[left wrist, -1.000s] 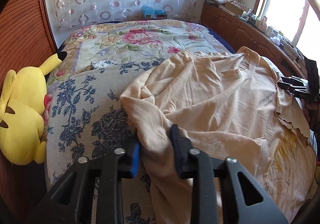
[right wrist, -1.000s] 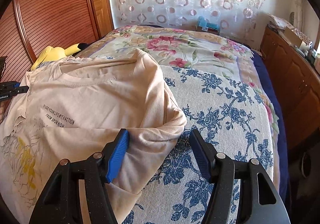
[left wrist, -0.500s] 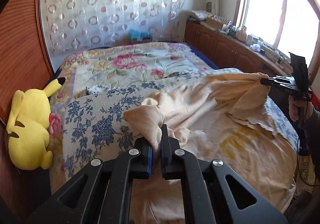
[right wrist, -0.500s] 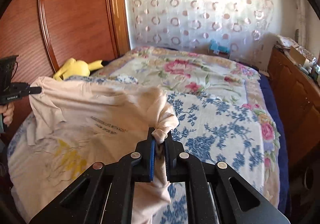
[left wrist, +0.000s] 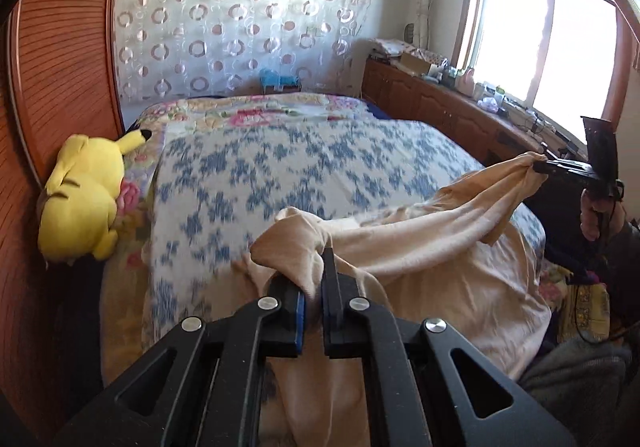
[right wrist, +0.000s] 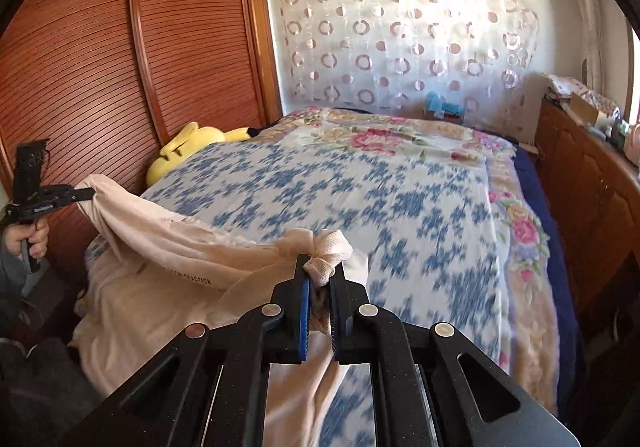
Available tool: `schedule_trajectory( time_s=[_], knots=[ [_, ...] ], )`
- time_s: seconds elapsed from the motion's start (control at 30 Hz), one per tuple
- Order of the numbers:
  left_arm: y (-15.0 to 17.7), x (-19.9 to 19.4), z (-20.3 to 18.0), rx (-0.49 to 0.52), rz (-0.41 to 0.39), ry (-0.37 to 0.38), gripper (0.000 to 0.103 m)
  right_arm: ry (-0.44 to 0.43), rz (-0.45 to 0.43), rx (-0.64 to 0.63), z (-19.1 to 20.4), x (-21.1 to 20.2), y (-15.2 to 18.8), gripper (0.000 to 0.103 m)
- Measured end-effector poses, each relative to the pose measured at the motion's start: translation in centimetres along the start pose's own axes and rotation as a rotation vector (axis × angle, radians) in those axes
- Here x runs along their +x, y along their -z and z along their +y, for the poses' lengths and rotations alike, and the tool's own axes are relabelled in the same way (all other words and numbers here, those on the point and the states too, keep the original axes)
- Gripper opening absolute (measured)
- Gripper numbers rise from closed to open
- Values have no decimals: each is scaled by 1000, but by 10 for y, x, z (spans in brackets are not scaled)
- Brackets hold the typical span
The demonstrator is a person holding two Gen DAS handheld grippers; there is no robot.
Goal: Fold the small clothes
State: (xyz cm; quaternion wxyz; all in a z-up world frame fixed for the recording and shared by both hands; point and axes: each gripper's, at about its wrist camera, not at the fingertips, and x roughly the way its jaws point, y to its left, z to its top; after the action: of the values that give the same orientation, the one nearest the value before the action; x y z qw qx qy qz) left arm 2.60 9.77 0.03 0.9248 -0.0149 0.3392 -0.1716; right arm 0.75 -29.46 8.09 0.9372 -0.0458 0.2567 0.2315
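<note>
A cream t-shirt (left wrist: pixel 432 247) with small printed text hangs between my two grippers above the near edge of the bed; it also shows in the right wrist view (right wrist: pixel 172 267). My left gripper (left wrist: pixel 314 275) is shut on a bunched corner of the shirt. My right gripper (right wrist: pixel 318 275) is shut on the other bunched corner. Each gripper shows in the other's view, the right gripper (left wrist: pixel 560 169) at far right, the left gripper (right wrist: pixel 60 195) at far left. The shirt's lower part drapes over the bed edge.
The bed carries a blue-flowered blanket (left wrist: pixel 304 171) over a pink floral quilt (right wrist: pixel 384 131). A yellow plush toy (left wrist: pixel 84 195) lies at the bed's left edge by the wooden wardrobe (right wrist: pixel 120 67). Wooden cabinets (left wrist: pixel 440 107) with clutter run under the window.
Both grippers closed on the shirt's corners, then lifted and pulled it back toward the near bed edge. The shirt no longer lies spread on the blanket.
</note>
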Motion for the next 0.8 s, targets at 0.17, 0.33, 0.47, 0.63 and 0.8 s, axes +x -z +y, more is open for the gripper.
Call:
schedule_trajectory(
  time_s=[0.17,0.33,0.47,0.63,0.8],
  knots=[
    [27,-3,-4,-18,41,-3,7,-22,63,26,9,-22,34,8],
    [39,12,-3,-24,97,15,7,4,179,33,3,1,56,8],
    [44,16,-5,-27,111,22,7,1,208,47,2,15,56,8],
    [45,8,-3,-32,102,16,20,2,209,46,1,12,53,11],
    [37,-1,-6,6,79,21,55,5,209,34,8,16,52,12]
  ],
)
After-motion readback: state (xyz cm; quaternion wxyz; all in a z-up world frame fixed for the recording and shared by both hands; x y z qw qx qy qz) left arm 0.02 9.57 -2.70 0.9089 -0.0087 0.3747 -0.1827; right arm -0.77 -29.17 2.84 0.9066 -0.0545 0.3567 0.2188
